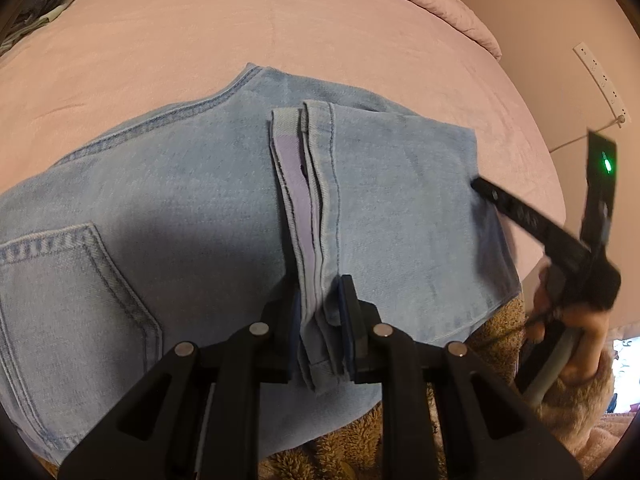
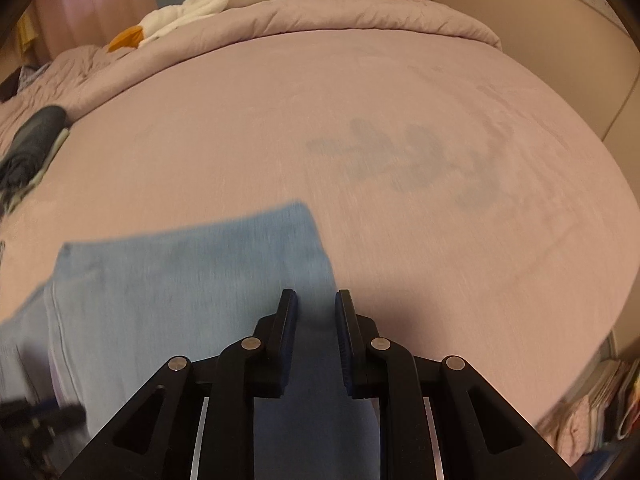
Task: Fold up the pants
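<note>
On the pink bed (image 1: 160,60), seen from the left wrist, the light blue jeans (image 1: 180,200) lie folded, and the left gripper (image 1: 320,300) stands narrow, its pads pinching the stacked leg hems (image 1: 316,240) that run up between them. The right gripper (image 1: 486,188) reaches in over the jeans' right edge. From the right wrist, blurred, the right gripper (image 2: 316,308) is narrow with nothing pinched; the jeans (image 2: 180,280) lie beneath and to its left.

In the right wrist view the pants (image 2: 180,272) are smeared by motion blur and cut by the left edge, while the left gripper (image 2: 36,420) is only a dark blur.
</note>
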Demonstrator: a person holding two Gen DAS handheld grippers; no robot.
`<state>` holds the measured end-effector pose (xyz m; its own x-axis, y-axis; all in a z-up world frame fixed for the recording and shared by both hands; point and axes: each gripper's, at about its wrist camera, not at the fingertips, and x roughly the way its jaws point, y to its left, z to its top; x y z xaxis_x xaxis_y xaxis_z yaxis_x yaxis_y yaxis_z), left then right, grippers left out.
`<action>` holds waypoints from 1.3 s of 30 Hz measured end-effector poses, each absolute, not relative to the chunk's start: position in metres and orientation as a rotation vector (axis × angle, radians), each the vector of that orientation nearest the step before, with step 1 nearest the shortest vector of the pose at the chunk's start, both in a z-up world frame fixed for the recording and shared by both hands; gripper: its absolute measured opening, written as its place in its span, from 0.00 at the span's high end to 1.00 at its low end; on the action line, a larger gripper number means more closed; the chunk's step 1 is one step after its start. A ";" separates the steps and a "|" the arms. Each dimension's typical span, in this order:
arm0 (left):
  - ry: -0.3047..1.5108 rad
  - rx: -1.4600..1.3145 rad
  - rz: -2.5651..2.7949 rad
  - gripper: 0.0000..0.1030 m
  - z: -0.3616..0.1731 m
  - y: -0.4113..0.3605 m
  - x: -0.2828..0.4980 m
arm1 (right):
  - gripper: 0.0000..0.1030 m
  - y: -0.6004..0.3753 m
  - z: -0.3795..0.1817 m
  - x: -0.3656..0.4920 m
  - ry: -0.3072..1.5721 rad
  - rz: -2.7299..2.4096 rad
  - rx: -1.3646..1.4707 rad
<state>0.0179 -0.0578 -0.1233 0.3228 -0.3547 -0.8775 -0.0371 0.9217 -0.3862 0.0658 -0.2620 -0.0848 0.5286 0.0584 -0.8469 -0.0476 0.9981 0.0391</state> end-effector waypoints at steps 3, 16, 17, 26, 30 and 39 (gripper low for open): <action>1.231 -0.378 -0.209 0.81 -0.124 -0.054 0.014 | 0.82 -0.271 -0.084 0.047 1.017 0.068 0.018; 1.239 -0.414 -0.190 0.81 -0.124 -0.043 -0.002 | 0.82 -0.276 -0.082 -0.004 1.040 0.097 0.036; 1.241 -0.419 -0.189 0.82 -0.124 -0.041 -0.005 | 0.82 -0.276 -0.081 -0.004 1.043 0.093 0.039; 1.198 -0.456 -0.237 0.68 -0.117 -0.018 -0.029 | 0.81 -0.275 -0.084 0.004 1.082 0.051 0.063; 1.145 -0.450 -0.263 0.49 -0.107 -0.003 -0.041 | 0.80 -0.277 -0.085 0.016 1.135 0.018 0.107; 0.997 -0.422 -0.335 0.12 -0.069 0.029 -0.044 | 0.76 -0.283 -0.087 0.032 1.174 -0.053 0.205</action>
